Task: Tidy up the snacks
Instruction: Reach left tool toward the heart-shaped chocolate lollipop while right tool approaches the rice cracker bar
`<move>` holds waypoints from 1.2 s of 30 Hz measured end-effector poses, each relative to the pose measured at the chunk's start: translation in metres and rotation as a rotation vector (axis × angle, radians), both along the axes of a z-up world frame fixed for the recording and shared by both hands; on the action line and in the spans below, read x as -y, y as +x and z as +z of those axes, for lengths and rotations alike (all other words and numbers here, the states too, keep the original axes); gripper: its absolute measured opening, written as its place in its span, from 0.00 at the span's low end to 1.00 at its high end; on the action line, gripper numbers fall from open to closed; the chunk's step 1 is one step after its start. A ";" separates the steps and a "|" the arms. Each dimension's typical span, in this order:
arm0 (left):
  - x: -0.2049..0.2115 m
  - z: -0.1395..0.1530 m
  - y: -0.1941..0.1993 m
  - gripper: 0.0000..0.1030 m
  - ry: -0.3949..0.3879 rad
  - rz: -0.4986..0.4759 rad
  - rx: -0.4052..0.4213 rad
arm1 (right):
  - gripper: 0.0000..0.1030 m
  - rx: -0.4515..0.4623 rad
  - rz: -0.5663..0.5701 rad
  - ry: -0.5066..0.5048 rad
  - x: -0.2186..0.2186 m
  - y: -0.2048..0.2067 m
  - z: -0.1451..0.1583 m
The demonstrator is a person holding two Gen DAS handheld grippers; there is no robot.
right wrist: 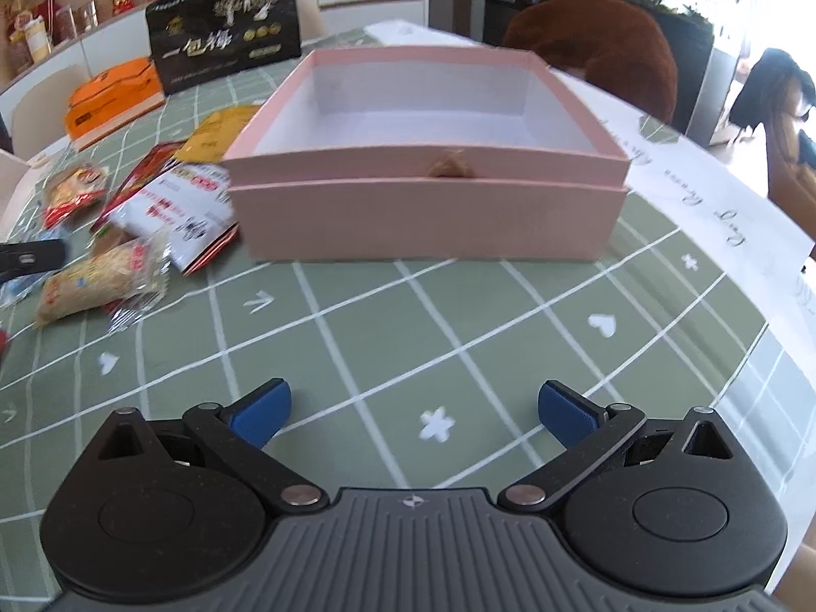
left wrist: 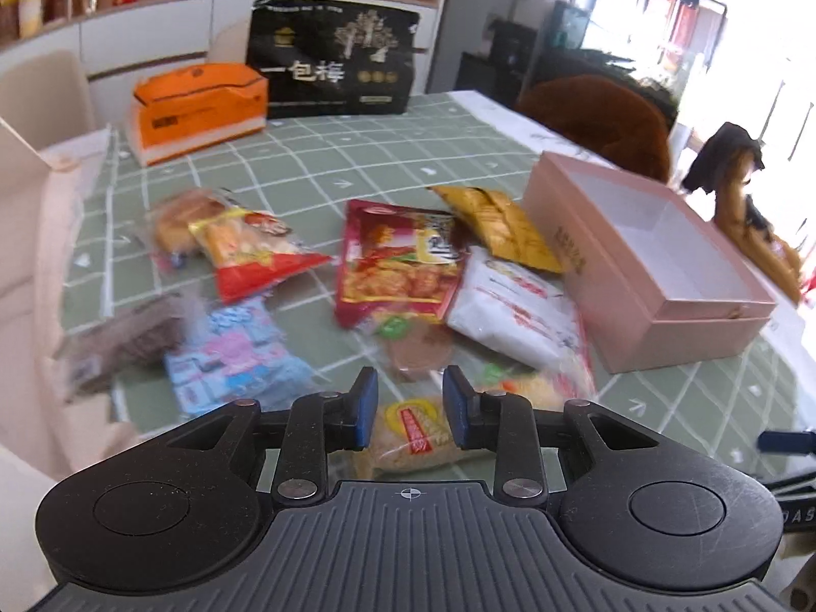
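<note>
The noodle-snack packet [left wrist: 413,433], a clear wrapper with a yellow and red label, lies flat near the near edge of the tabletop [right wrist: 459,316], the closest of the scattered snacks. The left tool [left wrist: 410,410] sits right over it with its blue pads [left wrist: 366,415] parted to either side of the label. Motion blur makes it hard to tell whether the pads touch the wrapper yet; they look to straddle it, not pinch it.

To do this pick well, I would bring the pads down across the packet's short width near its middle, so the load hangs balanced, and press together gently: the contents look brittle and the film is slippery. The crimped wrapper end makes a poorer hold, since the packet would swing from it.

Just beyond it lie a small brown snack [left wrist: 415,352] and a white packet with red print [left wrist: 515,306], whose edge overlaps a clear-wrapped yellow snack [left wrist: 540,387] beside the noodle packet. Lifting straight up first should keep these from being dragged along.

The pink box [right wrist: 423,214] stands open and bare inside toward the right edge of the tabletop, just beside the white packet. The right tool [right wrist: 413,415] hovers low in front of the box, its jaws spread wide and holding nothing. It could steady the box wall while the packet is carried over the rim and laid flat against a corner, leaving room for the rest.
</note>
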State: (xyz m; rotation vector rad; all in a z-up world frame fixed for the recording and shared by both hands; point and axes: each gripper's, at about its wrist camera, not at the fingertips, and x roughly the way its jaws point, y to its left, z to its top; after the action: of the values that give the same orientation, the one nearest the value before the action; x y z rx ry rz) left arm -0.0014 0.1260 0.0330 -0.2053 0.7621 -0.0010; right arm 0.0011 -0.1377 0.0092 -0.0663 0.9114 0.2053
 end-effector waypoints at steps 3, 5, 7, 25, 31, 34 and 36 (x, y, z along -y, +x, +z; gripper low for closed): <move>0.018 -0.002 -0.005 0.30 -0.037 -0.090 -0.025 | 1.00 -0.018 -0.014 0.002 -0.004 -0.004 0.004; 0.033 -0.006 -0.008 0.30 -0.069 -0.143 -0.049 | 1.00 -0.010 -0.027 -0.004 -0.005 -0.009 0.005; 0.045 -0.012 -0.011 0.30 -0.115 -0.189 -0.081 | 1.00 -0.005 -0.047 -0.021 -0.005 -0.011 0.003; 0.009 0.000 0.060 0.30 0.067 -0.039 -0.046 | 1.00 0.001 0.238 0.075 -0.084 -0.028 0.020; 0.017 -0.006 0.030 0.29 0.037 -0.171 -0.045 | 0.99 0.038 0.192 0.031 -0.078 -0.022 0.017; 0.026 -0.005 0.017 0.29 0.024 -0.236 -0.052 | 0.99 0.052 0.127 0.002 -0.055 -0.017 0.017; 0.031 -0.008 0.010 0.28 -0.015 -0.283 -0.081 | 0.97 0.053 0.070 -0.039 -0.040 -0.012 0.016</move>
State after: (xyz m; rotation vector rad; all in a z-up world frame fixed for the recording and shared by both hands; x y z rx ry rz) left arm 0.0084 0.0945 0.0250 -0.1103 0.8671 -0.2680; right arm -0.0110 -0.0976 0.0253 -0.1392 0.8612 0.2501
